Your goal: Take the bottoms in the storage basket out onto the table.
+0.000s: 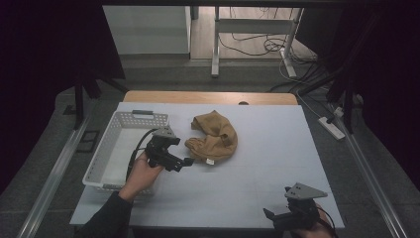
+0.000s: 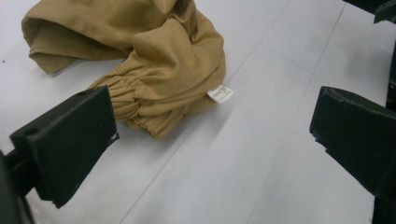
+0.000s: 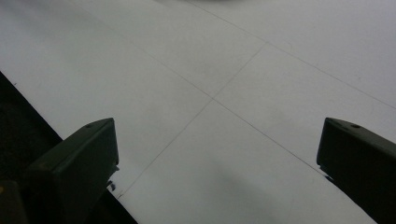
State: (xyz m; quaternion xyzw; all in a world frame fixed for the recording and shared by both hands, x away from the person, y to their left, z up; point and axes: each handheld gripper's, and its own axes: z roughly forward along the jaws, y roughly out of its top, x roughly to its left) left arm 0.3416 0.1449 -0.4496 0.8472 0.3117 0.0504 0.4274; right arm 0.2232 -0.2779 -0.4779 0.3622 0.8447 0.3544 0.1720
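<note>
Cloth is what you're dealing with: a tan garment (image 1: 214,136) lying crumpled in a loose heap on the white surface (image 1: 257,183), just right of the white basket (image 1: 113,148) and apart from it. Expect it to be light, limp and floppy; it won't hold any shape when lifted, and the loose folds will hang and drag. It shouldn't slip much, since the weave looks matte, and nothing about it is fragile.

Your left gripper (image 1: 186,161) hovers just beside the garment's near end with its jaws spread wide and holding nothing. In the left gripper view the gathered elastic cuff (image 2: 133,105) sits close to one jaw, with a small white label (image 2: 220,94) at the edge beside it. That bunched cuff looks like your best hold: it's thick, layered, and gives the jaws something to bite. Pinch a single flat layer instead and the fabric may slide out.

Your right gripper (image 1: 271,216) rests well apart near the front edge of the surface, jaws also spread and empty.
</note>
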